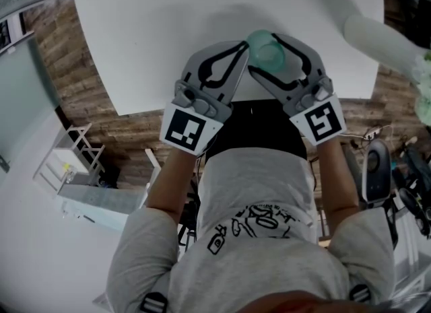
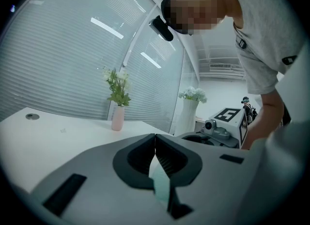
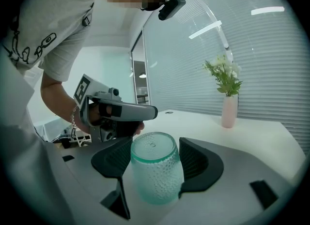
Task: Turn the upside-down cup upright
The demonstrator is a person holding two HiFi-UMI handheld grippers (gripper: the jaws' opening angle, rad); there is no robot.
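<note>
The head view looks from high above, steeply down onto the near edge of the white table (image 1: 135, 36), fairly far off, with the left tongs (image 1: 239, 49) and right tongs (image 1: 267, 52) side by side mid-frame. The left gripper view rides just behind its own tongs, low over the table, facing roughly level toward the right tongs and a pink vase (image 2: 117, 118). The right gripper view does likewise from the other side (the cup (image 3: 154, 171) fills its foreground, very close), facing the left tongs. Both gripper views share that pink vase, the blinds (image 2: 72, 64) and the person (image 2: 261, 40) bent above them
</note>
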